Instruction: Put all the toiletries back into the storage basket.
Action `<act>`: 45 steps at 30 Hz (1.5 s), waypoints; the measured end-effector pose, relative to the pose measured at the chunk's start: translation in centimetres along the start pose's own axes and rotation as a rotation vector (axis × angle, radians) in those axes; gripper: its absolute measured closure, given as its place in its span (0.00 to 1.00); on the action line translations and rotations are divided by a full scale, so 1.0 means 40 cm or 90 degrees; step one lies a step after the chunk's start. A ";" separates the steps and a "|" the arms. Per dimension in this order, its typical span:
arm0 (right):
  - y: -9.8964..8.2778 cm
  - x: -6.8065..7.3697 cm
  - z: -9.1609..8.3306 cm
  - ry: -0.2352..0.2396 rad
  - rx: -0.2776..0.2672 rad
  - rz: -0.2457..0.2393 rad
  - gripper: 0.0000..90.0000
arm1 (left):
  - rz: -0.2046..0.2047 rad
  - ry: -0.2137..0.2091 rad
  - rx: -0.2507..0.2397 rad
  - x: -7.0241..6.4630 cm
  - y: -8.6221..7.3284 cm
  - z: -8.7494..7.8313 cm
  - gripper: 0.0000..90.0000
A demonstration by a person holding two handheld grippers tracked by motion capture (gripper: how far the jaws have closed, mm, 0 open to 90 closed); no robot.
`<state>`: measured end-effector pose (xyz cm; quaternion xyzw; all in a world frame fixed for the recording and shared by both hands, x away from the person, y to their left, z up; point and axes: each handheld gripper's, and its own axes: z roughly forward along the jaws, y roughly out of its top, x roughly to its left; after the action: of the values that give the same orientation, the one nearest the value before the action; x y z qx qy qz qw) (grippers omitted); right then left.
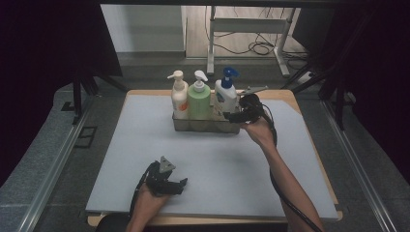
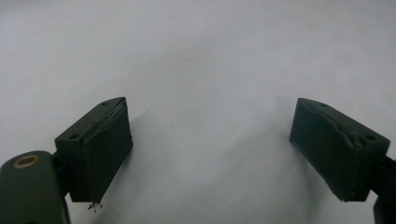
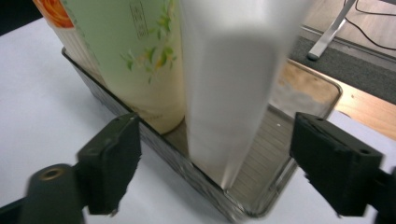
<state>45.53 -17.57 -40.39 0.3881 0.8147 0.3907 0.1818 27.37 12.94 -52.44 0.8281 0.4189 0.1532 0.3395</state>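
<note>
A clear rectangular tray point(image 1: 205, 126) at the back of the mat holds three upright bottles: a white pump bottle with an orange label point(image 1: 179, 99), a green pump bottle point(image 1: 198, 99) and a white bottle with a blue top point(image 1: 225, 96). My right gripper point(image 1: 236, 115) is at the tray's right end, open. In the right gripper view its jaws point(image 3: 215, 126) stand wide on either side of the white bottle point(image 3: 229, 84), with gaps on both sides. The green bottle point(image 3: 140, 51) and the tray rim point(image 3: 187, 168) are close by. My left gripper point(image 1: 181, 183) rests low at the mat's front left, open point(image 2: 210, 107) over bare mat.
A pale grey mat point(image 1: 145, 145) covers the wooden table, whose edge shows at the back right point(image 1: 290, 94). Metal rails run along both sides of the table. A white desk frame with cables point(image 1: 251, 29) stands on the floor beyond.
</note>
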 end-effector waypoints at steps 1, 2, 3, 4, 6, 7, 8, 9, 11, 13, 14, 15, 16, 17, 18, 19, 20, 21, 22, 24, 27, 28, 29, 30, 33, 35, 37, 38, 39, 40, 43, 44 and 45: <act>-0.005 -0.003 -0.003 0.001 0.000 0.000 0.25 | -0.001 0.000 -0.001 0.000 0.000 0.000 0.13; -0.009 -0.006 -0.007 0.000 0.001 0.001 0.26 | -0.001 -0.001 -0.001 0.000 0.000 0.000 0.13; -0.014 -0.009 -0.009 -0.002 0.003 0.001 0.27 | -0.001 0.000 -0.001 0.000 0.000 0.000 0.13; -0.019 -0.012 -0.010 -0.003 0.006 0.002 0.27 | -0.001 0.000 -0.001 0.000 0.000 0.000 0.13; -0.028 -0.018 -0.013 -0.007 0.010 0.006 0.32 | -0.001 -0.001 -0.001 0.000 0.000 0.000 0.13; -0.033 -0.023 -0.014 -0.006 0.012 0.010 0.33 | -0.001 -0.001 -0.001 0.000 0.000 0.000 0.13; -0.036 -0.025 -0.014 -0.005 0.013 0.013 0.34 | -0.001 -0.001 -0.001 0.000 0.000 0.000 0.13; -0.039 -0.029 -0.014 -0.005 0.014 0.014 0.37 | -0.001 -0.001 -0.001 0.000 0.000 0.000 0.13; -0.044 -0.035 -0.015 -0.010 0.020 0.020 0.43 | 0.000 0.000 0.001 0.000 0.000 0.000 0.13; -0.048 -0.041 -0.014 -0.013 0.020 0.024 0.51 | 0.000 0.000 0.000 0.000 0.000 0.000 0.13; -0.049 -0.045 -0.014 -0.014 0.021 0.025 0.55 | 0.000 0.000 0.001 0.000 0.000 0.000 0.13; -0.050 -0.048 -0.012 -0.016 0.023 0.025 0.58 | 0.000 0.000 0.000 0.000 0.000 0.000 0.13; -0.052 -0.050 -0.010 -0.016 0.023 0.025 0.64 | 0.000 0.000 0.001 0.000 0.000 0.000 0.13; -0.053 -0.053 -0.009 -0.018 0.023 0.025 0.67 | 0.000 0.000 0.001 0.000 0.000 0.000 0.13; -0.054 -0.055 -0.006 -0.019 0.022 0.027 0.71 | 0.000 0.000 0.001 0.000 0.000 0.000 0.13; -0.055 -0.058 -0.004 -0.017 0.022 0.024 0.74 | 0.000 0.000 0.001 0.000 0.000 0.000 0.13; -0.055 -0.058 -0.002 -0.017 0.021 0.029 0.77 | 0.000 0.000 0.001 0.000 0.000 0.000 0.13; -0.056 -0.060 0.001 -0.017 0.021 0.030 0.80 | 0.000 -0.001 0.000 0.000 0.000 0.000 0.13; -0.056 -0.061 0.005 -0.017 0.021 0.032 0.84 | 0.001 0.000 0.001 0.000 0.000 0.000 0.13; -0.056 -0.063 0.013 -0.021 0.021 0.033 0.91 | 0.001 0.000 0.001 0.000 0.000 0.000 0.13; -0.057 -0.068 0.025 -0.022 0.020 0.039 0.99 | 0.001 0.000 0.001 0.000 0.000 0.000 0.13; -0.057 -0.070 0.029 -0.023 0.022 0.041 0.99 | 0.001 0.000 0.000 0.000 0.000 0.000 0.13; -0.057 -0.072 0.034 -0.025 0.023 0.044 1.00 | 0.001 0.000 0.001 0.000 0.000 0.000 0.13; -0.056 -0.074 0.039 -0.025 0.025 0.046 1.00 | 0.004 0.000 0.004 0.001 0.000 -0.001 0.13; -0.054 -0.076 0.052 -0.017 0.026 0.055 1.00 | 0.001 0.000 0.001 0.000 0.000 0.000 0.13; -0.053 -0.076 0.062 -0.021 0.032 0.052 1.00 | 0.004 0.000 0.004 0.001 0.000 -0.001 0.13; -0.053 -0.078 0.075 -0.027 0.040 0.052 1.00 | 0.003 0.000 0.004 0.001 0.000 -0.001 0.13; -0.053 -0.079 0.079 -0.028 0.042 0.054 1.00 | 0.003 0.000 0.003 0.001 0.000 -0.001 0.13; -0.054 -0.081 0.085 -0.030 0.046 0.057 1.00 | 0.000 0.000 0.002 0.000 0.000 0.000 0.13; -0.054 -0.082 0.090 -0.029 0.046 0.059 1.00 | 0.001 0.000 0.002 0.000 0.000 0.000 0.13; -0.055 -0.085 0.103 -0.026 0.049 0.059 1.00 | 0.000 0.000 0.002 0.000 0.000 0.000 0.13; -0.056 -0.087 0.107 -0.027 0.051 0.056 1.00 | 0.001 0.000 0.002 0.000 0.000 0.000 0.13; -0.056 -0.089 0.112 -0.027 0.053 0.056 1.00 | 0.001 0.000 0.002 0.000 0.000 0.000 0.13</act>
<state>49.38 -19.01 -44.95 0.4389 0.8084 0.3556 0.1656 27.37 12.96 -52.42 0.8288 0.4186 0.1528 0.3383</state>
